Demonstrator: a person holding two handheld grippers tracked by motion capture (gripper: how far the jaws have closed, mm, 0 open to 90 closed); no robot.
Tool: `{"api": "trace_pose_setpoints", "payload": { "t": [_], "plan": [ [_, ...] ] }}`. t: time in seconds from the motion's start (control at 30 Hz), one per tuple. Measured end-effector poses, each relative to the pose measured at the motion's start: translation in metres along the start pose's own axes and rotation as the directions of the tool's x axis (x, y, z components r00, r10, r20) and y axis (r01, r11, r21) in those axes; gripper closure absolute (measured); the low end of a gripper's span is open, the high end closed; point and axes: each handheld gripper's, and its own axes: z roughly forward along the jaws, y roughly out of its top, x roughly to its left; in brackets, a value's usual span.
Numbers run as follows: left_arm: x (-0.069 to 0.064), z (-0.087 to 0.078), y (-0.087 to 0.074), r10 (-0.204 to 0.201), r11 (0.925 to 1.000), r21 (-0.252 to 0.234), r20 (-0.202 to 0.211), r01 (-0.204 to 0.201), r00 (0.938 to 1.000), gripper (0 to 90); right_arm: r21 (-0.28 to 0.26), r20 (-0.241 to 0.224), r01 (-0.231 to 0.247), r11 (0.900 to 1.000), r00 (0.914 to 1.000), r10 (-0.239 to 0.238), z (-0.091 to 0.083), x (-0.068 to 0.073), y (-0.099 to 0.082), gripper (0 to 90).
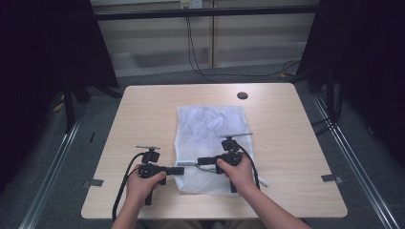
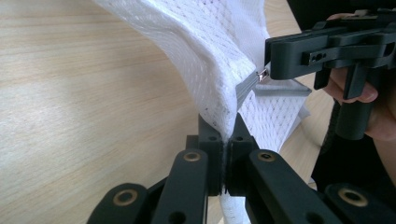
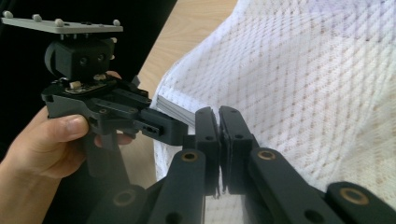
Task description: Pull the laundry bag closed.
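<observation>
White mesh laundry bag is lying mid-tabletop. Left tongs are pinching the bag's edge by the grey zipper; right tongs are closed, seemingly gripping the zipper pull. Likely unzipping: anchor left, pull right steadily along the track.

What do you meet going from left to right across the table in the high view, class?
left gripper → zipper → right gripper → bare tabletop; all over a white mesh bag.
</observation>
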Motion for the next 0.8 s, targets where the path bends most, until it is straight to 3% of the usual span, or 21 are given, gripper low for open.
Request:
{"api": "trace_pose_setpoints", "payload": {
  "t": [0.03,0.1,0.47,0.77,0.8],
  "plan": [
    [0.001,-0.001,0.0,0.009,1.0,0.004,-0.001,-0.009,1.0,88.2,-0.002,0.0,-0.001,1.0,1.0,0.001,-0.001,-0.001,0.0,87.6],
    [0.0,-0.002,0.0,-0.013,0.9999,-0.005,0.007,0.013,0.9999,88.3,-0.006,0.0,-0.005,1.0,1.0,0.005,-0.003,-0.002,0.0,87.6],
    [0.002,-0.004,0.001,0.018,0.9998,-0.002,-0.008,-0.018,0.9998,88.2,-0.02,0.009,-0.005,0.9998,0.9999,0.005,-0.009,-0.006,0.001,87.6],
    [0.0,-0.002,0.0,-0.001,1.0,0.0,0.0,0.001,1.0,88.2,-0.02,0.01,-0.004,0.9998,0.9999,0.004,-0.01,-0.006,-0.001,87.6],
    [-0.001,-0.001,-0.001,-0.024,0.9997,-0.004,0.007,0.024,0.9997,88.2,-0.019,0.009,-0.004,0.9998,0.9999,0.004,-0.011,-0.006,-0.001,87.6]
  ]
}}
